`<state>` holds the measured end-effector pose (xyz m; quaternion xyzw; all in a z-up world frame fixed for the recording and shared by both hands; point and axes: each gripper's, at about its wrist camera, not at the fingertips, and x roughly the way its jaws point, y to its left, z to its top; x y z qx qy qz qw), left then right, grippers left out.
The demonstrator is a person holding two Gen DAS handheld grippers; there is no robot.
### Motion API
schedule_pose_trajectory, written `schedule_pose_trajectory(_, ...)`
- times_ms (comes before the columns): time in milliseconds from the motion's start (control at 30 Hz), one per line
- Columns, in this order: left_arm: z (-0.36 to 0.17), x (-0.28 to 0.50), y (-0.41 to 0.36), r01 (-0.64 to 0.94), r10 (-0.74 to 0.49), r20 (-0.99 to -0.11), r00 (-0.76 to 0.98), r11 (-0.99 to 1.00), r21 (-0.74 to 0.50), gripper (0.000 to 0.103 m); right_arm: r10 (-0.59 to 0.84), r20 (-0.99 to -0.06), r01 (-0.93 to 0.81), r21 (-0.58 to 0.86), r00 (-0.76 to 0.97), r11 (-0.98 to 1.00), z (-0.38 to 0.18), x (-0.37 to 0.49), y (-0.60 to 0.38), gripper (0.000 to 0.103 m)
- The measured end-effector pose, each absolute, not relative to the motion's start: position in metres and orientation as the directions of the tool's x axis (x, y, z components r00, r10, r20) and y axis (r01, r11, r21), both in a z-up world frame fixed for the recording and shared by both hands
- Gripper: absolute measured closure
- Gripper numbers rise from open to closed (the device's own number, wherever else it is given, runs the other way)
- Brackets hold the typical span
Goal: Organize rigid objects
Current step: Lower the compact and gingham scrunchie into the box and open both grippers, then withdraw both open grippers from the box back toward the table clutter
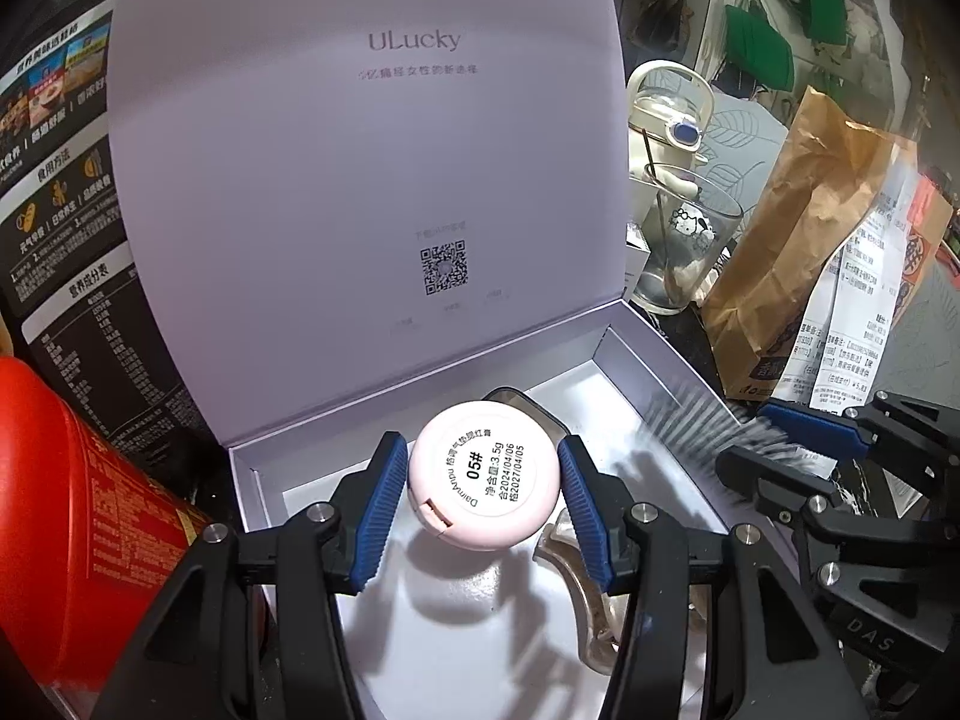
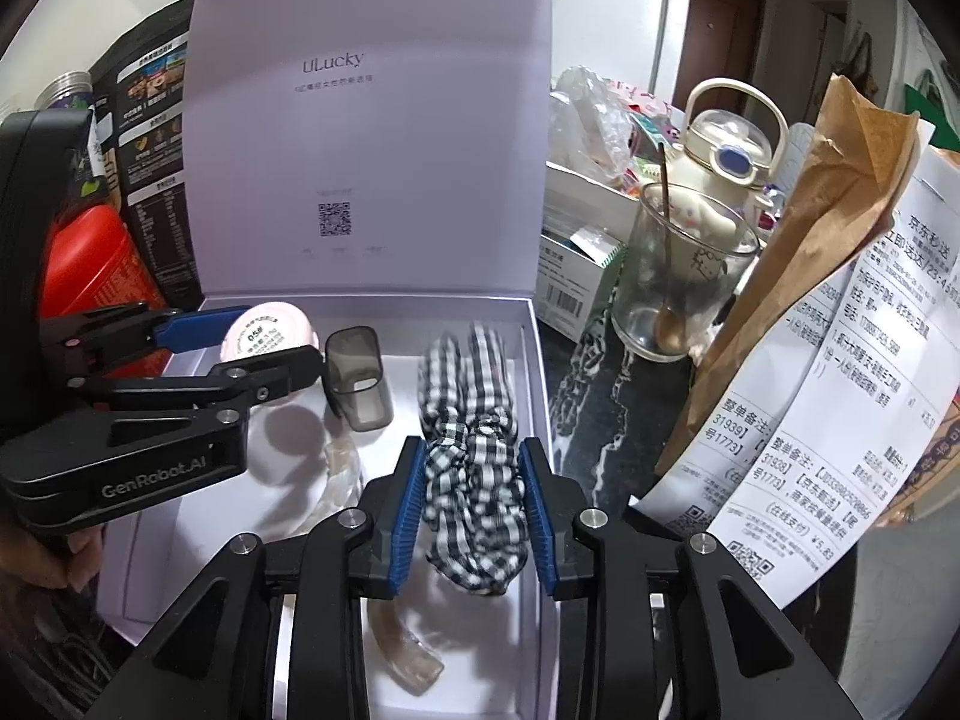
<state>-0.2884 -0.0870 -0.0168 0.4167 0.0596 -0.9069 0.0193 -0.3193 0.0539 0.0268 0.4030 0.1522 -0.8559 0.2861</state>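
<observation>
White box [image 2: 537,360], lid upright, holds, left to right: pink compact [image 1: 483,474] clenched in left claw [image 1: 477,498]; grey scoop [image 2: 357,381]; clear curved clip [image 2: 399,657], partly hidden; checked scrunchie [image 2: 474,480] between right claw [image 2: 474,507] pads, grip unclear.

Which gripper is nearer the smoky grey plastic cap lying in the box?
Left. The left gripper, holding the pink compact, sits right beside the grey cap. The right gripper, with the checked scrunchie between its pads, is further off toward the box's near end.
</observation>
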Motion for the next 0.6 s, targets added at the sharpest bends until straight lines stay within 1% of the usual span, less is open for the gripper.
schedule_pose_trajectory(67, -0.014, -0.287, -0.085, 0.078, 0.016, -0.755, -0.655, -0.993, -0.089, 0.052, -0.362, -0.775, 0.607, -0.034, -0.518, -0.794, 0.028, -0.319, 0.056, 0.057)
schedule_pose_trajectory(167, -0.014, -0.287, -0.079, 0.074, -0.001, -0.770, -0.638, -0.995, -0.061, 0.052, -0.351, -0.773, 0.595, -0.043, -0.528, -0.802, 0.030, -0.318, 0.060, 0.055)
schedule_pose_trajectory(267, -0.011, -0.284, -0.076, 0.071, -0.014, -0.758, -0.652, -0.997, -0.042, 0.050, -0.331, -0.771, 0.579, -0.059, -0.544, -0.813, 0.032, -0.317, 0.065, 0.053)
schedule_pose_trajectory(300, -0.009, -0.283, -0.074, 0.069, -0.016, -0.754, -0.657, -0.997, -0.039, 0.041, -0.329, -0.770, 0.575, -0.059, -0.546, -0.816, 0.033, -0.316, 0.067, 0.052)
schedule_pose_trajectory(333, -0.008, -0.283, -0.073, 0.065, -0.014, -0.752, -0.659, -0.997, -0.039, 0.022, -0.327, -0.770, 0.571, -0.058, -0.547, -0.819, 0.033, -0.316, 0.069, 0.052)
schedule_pose_trajectory(400, -0.005, -0.280, -0.072, 0.053, -0.005, -0.741, -0.671, -0.998, -0.041, 0.005, -0.319, -0.769, 0.559, -0.060, -0.554, -0.827, 0.035, -0.314, 0.073, 0.052)
schedule_pose_trajectory(600, 0.007, -0.273, -0.066, 0.035, 0.002, -0.727, -0.687, -0.999, -0.036, 0.005, -0.308, -0.762, 0.533, -0.056, -0.570, -0.845, 0.042, -0.306, 0.086, 0.052)
